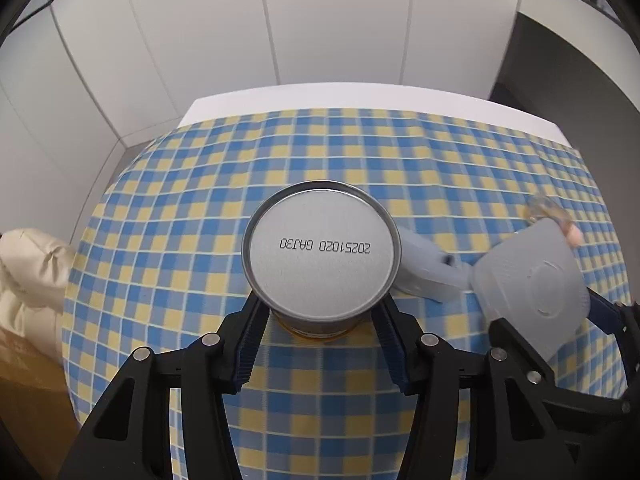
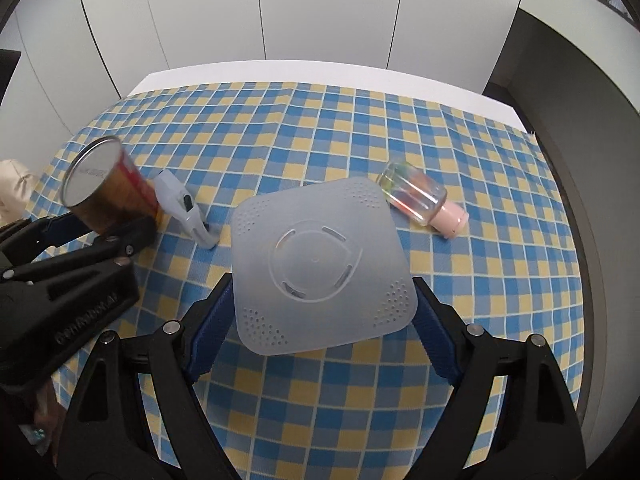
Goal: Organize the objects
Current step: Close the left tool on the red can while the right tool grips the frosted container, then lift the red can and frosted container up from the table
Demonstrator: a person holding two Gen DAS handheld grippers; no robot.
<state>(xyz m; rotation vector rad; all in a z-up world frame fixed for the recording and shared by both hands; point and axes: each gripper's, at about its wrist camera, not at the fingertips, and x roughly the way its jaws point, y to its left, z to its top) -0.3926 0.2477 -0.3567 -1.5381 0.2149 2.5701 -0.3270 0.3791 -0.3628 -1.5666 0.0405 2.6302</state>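
A tin can (image 1: 320, 248) with a silver end and a printed date code stands on the checked cloth. My left gripper (image 1: 318, 304) has a pad on each side of it; the right wrist view shows the brown and red can (image 2: 108, 188) between those fingers (image 2: 136, 228). A translucent square lid (image 2: 320, 256) with vent holes sits between the blue pads of my right gripper (image 2: 322, 280), which touch its two edges. From the left wrist the lid (image 1: 532, 280) looks tilted in that gripper (image 1: 546, 312).
A grey plastic tool (image 2: 184, 204) lies between can and lid. A clear jar with a pink cap (image 2: 416, 196) lies on its side beyond the lid. The blue and yellow cloth (image 2: 320, 120) covers a white table by white wall panels. A cream bag (image 1: 28, 268) sits off the left edge.
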